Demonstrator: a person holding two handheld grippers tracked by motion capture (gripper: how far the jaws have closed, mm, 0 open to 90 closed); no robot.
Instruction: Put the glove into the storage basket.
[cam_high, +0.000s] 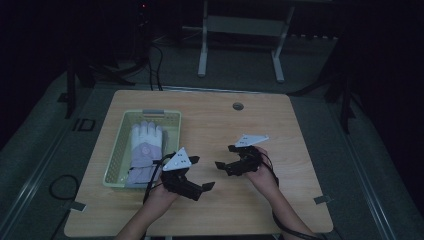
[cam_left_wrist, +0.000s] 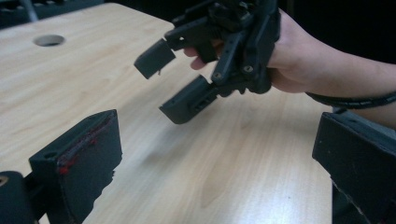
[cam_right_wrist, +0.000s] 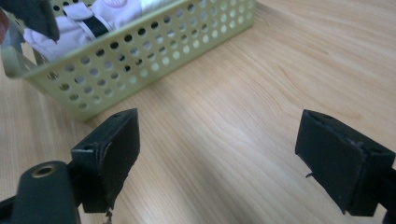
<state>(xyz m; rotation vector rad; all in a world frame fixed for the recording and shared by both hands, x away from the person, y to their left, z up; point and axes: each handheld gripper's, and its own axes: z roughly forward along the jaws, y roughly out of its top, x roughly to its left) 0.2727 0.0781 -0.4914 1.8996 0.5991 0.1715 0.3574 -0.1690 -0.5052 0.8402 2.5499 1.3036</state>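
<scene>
Dim room, pale wooden worktop (cam_high: 235, 135). I hold my left gripper (cam_high: 195, 172) and right gripper (cam_high: 231, 157) above bare wood, facing each other, jaws spread and empty. White gloves (cam_high: 144, 150) lie in the green basket (cam_high: 116, 150) just beside my left gripper, probably gathered there for tidy storage.

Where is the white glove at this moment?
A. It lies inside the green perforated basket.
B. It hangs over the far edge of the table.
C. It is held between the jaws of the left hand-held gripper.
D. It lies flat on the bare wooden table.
A: the white glove lies inside the green basket, while both the left hand-held gripper and the right hand-held gripper are open and empty over the table.
</scene>
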